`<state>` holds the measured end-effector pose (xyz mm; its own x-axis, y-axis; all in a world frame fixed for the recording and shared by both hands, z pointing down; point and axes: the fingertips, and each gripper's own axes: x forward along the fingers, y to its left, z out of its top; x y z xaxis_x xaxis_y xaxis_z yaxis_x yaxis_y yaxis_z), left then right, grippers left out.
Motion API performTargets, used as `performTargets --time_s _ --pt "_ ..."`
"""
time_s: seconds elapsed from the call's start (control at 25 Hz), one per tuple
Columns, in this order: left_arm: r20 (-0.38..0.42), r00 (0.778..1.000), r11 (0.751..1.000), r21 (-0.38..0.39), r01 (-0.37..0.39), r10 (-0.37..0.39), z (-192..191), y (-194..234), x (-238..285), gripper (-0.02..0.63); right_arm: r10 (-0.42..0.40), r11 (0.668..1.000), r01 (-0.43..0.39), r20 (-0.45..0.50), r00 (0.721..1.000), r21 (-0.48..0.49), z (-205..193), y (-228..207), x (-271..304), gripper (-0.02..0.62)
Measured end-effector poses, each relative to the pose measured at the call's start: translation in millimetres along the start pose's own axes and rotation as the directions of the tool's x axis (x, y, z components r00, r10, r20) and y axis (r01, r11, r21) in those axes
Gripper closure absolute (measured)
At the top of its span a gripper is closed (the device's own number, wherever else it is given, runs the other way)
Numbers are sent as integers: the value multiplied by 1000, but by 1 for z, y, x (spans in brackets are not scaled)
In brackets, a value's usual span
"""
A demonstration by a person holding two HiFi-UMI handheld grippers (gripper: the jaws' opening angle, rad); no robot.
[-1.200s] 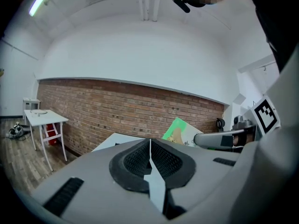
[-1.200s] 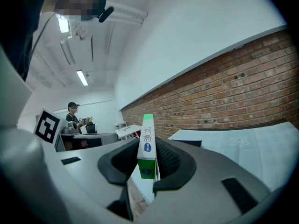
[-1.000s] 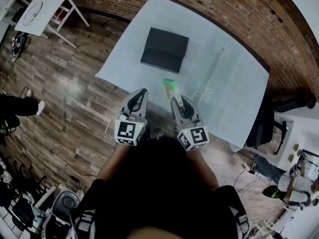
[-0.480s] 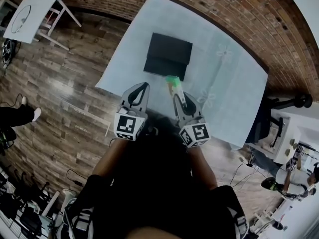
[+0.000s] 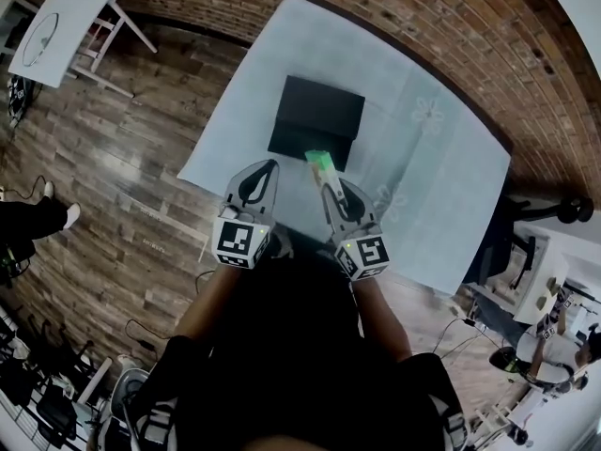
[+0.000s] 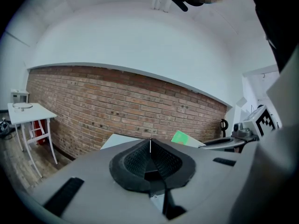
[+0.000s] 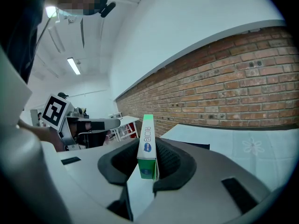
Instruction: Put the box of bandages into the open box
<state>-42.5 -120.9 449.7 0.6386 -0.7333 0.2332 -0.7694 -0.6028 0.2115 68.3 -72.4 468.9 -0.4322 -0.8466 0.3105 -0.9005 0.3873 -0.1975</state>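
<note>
Bandage box [image 7: 146, 146]; slim, green-and-white, upright

The worktop [image 5: 441, 186] carries a pale blue cloth with faint flower prints [image 5: 429, 113] and stands close to a red brick wall [image 5: 394, 7]. Around it lies a floor of dark wooden planks [image 5: 122, 158]. At the far left stands a small white table [image 5: 61, 17] on slanted legs, with a thin ring on its top. At the left edge a person's leg in dark trousers [image 5: 23, 222] ends in a white shoe [image 5: 71, 212]. Black cables [image 5: 141, 332] lie on the floor at the lower left
</note>
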Motion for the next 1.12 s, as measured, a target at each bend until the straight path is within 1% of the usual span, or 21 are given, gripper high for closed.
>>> performTargets --time_s 0.16,0.36,0.64,0.92,1.12 --pt "-16 1000 1000 0 -8 8 -3 -2 13 571 30 1000 -30 -18 999 -2 -9 -17 15 487" --pt "-31 999 1000 -8 -27 27 -11 2 22 571 57 997 -61 -61 996 -49 -25 -27 33 488" --pt "-50 998 999 -15 -38 37 -15 7 40 571 89 992 -98 -119 989 -75 -47 -43 57 486" --pt "-66 997 999 -21 -45 43 -18 9 55 571 106 980 -135 -183 977 -149 -75 -63 80 488" --pt "-84 996 999 -27 -38 36 -25 7 63 571 136 961 -185 -232 963 -207 -97 -72 98 487"
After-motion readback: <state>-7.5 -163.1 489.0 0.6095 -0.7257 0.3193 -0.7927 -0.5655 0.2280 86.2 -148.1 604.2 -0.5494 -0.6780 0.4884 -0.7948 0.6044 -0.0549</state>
